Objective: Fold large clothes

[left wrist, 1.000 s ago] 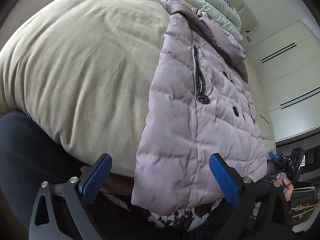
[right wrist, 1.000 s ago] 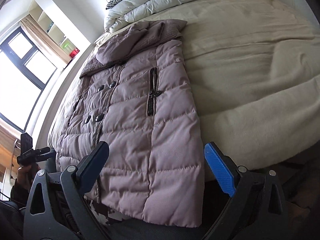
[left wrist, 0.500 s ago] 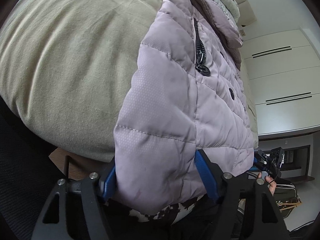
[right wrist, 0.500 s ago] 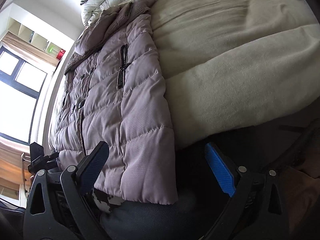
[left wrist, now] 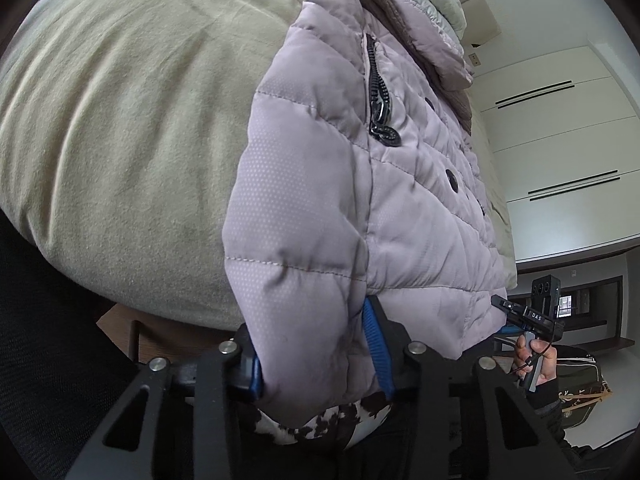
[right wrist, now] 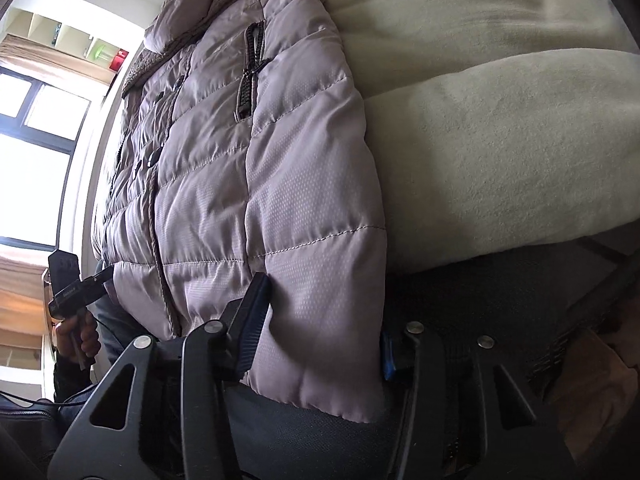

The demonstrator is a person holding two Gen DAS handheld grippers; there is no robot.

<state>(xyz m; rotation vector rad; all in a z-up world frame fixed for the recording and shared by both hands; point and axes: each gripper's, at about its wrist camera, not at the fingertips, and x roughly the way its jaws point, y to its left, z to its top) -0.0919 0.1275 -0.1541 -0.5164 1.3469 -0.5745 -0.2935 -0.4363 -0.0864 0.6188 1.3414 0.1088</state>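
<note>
A pale mauve quilted puffer jacket point(left wrist: 360, 184) lies lengthwise on the bed, its hem hanging over the near edge; it fills the right wrist view point(right wrist: 248, 168) too. My left gripper point(left wrist: 316, 352) is shut on the hem at the jacket's left corner, blue pads pressing the fabric from both sides. My right gripper point(right wrist: 324, 328) is shut on the hem at the right corner. Each gripper shows in the other's view, the right one point(left wrist: 532, 316) and the left one point(right wrist: 76, 292), at the far hem corner. A patterned lining point(left wrist: 320, 420) shows under the hem.
A beige blanket point(left wrist: 120, 140) covers the bed point(right wrist: 500, 140). Folded white bedding point(left wrist: 436, 4) lies at the head. White wardrobe doors point(left wrist: 568, 140) stand to one side, a window point(right wrist: 36, 140) and shelves to the other. A dark chair back point(right wrist: 320, 440) is below the hem.
Both grippers moved in on the jacket's hem and closed on it, the left on the left corner, the right on the right corner. A second ago both were open and short of it.
</note>
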